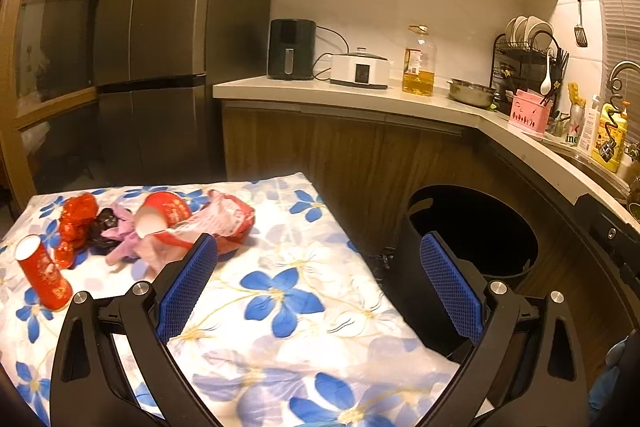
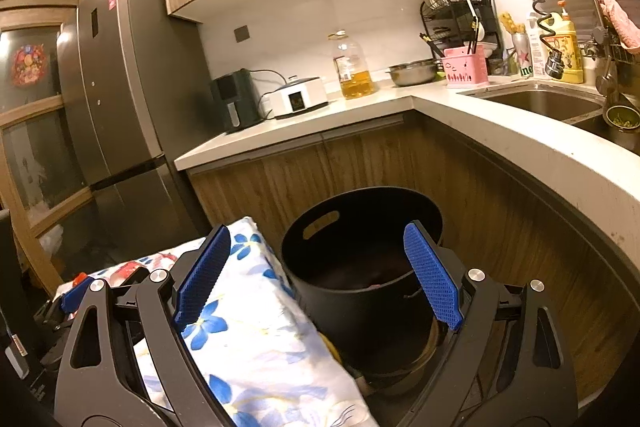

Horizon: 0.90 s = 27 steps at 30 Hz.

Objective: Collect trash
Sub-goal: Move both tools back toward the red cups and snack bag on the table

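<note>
**Q:** Nearest the lens in each view, what does the legend label?

**R:** Blue ribbed pads on black linkage; the left gripper (image 1: 316, 259) stands with its jaws spread wide and nothing between them; the right gripper (image 2: 320, 247) is likewise spread and empty.

**Q:** Where does the trash lie relative to the tools?

**R:** Ahead and to the left of the left gripper, on the floral cloth (image 1: 280, 287); a tipped red paper cup (image 1: 162, 215) lies with its white mouth turned toward the tool, its long axis running away and rightward; just behind it sits a crumpled red-and-pink wrapper (image 1: 224, 217); further left are a pink scrap (image 1: 120, 243), a dark crumpled piece (image 1: 105, 227) and glossy red foil (image 1: 78, 223); an upright red cup (image 1: 42, 273) stands at the far left, apart from the pile.

**Q:** And the receptacle?

**R:** A black round bin (image 2: 360, 267) with slot handles sits beside the cloth's right edge, directly ahead of the right gripper; its contents are too dark to tell.

**Q:** Which hand is better placed?

**R:** Judged from these views, the left; the pile lies ahead of it, whereas the right faces the bin; the cups look light and crushable, the foil and wrapper thin and crinkled; a gentle squeeze across the tipped cup's short axis seems apt.
</note>
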Each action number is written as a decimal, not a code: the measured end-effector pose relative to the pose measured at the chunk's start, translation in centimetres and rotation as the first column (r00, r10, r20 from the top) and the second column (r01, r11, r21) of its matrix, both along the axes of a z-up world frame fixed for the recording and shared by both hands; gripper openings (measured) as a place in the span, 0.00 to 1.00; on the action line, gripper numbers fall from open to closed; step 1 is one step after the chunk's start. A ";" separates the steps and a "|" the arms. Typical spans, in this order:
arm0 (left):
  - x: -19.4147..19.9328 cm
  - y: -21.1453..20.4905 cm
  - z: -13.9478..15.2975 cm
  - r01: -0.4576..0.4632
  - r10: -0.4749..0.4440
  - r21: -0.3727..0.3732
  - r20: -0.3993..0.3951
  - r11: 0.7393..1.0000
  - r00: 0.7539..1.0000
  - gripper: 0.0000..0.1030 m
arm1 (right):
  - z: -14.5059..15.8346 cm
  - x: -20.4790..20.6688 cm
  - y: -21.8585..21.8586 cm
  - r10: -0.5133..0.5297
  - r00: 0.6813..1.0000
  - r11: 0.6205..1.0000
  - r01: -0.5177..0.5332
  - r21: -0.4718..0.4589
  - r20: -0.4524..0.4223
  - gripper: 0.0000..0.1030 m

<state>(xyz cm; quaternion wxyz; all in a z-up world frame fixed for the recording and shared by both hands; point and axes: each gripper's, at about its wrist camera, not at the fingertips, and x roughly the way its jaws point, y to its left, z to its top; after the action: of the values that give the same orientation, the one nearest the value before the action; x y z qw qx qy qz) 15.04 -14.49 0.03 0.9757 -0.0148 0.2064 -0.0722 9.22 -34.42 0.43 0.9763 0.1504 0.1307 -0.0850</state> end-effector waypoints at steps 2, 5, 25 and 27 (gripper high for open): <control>-0.4 0.6 0.1 -0.005 0.005 0.001 0.005 1.000 1.000 0.94 | 0.0 -0.3 0.8 0.000 1.000 1.000 0.000 0.003 0.003 0.85; -1.0 1.7 0.2 -0.020 0.020 0.001 0.013 1.000 1.000 0.94 | 0.0 -0.6 1.6 0.004 1.000 1.000 -0.004 0.009 0.006 0.85; -2.4 7.4 0.3 -0.105 0.105 -0.032 0.017 0.994 0.994 0.94 | 0.3 -0.3 7.9 0.081 0.997 0.995 -0.080 -0.064 0.012 0.85; -2.4 7.9 0.3 -0.114 0.115 -0.034 0.016 0.993 0.993 0.94 | 0.1 -0.1 8.5 0.092 0.996 0.994 -0.091 -0.065 0.008 0.85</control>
<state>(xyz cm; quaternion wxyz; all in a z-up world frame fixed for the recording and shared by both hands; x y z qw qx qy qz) 12.68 -6.58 0.29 0.9797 -0.0423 0.1951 -0.0196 9.10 -25.93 0.55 0.9842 0.1130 0.1291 -0.0434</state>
